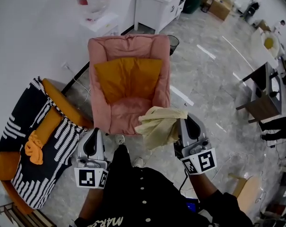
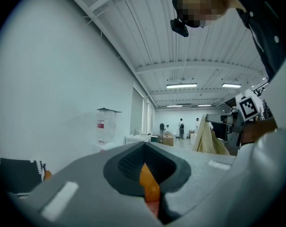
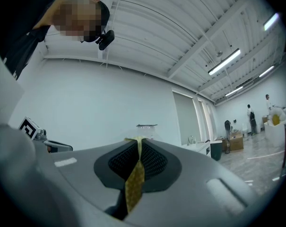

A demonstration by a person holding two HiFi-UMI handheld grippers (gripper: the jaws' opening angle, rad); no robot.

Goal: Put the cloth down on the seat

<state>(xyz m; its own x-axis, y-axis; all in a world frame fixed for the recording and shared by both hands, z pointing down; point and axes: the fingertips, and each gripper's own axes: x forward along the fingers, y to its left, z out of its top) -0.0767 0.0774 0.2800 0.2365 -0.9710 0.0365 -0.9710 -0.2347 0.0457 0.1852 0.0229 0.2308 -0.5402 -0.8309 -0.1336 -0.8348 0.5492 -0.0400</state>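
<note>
While the right gripper point(image 1: 188, 123) clamps the pale yellow cloth point(image 1: 159, 124), the pink padded armchair seat point(image 1: 125, 113) lies forward-left below it. The left gripper point(image 1: 92, 140) is closed.

Right tongs point(image 3: 138, 142) closed on a thin yellow cloth point(image 3: 134, 183) fold

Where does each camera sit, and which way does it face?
Head view: on the person's head, steeply down onto the pink armchair; left gripper, right gripper and shirt show.
Left gripper view: on the left gripper, up along its shut jaws toward the ceiling; person above.
Right gripper view: on the right gripper, along jaws shut on the cloth; person upper left.
All three show the cloth.
</note>
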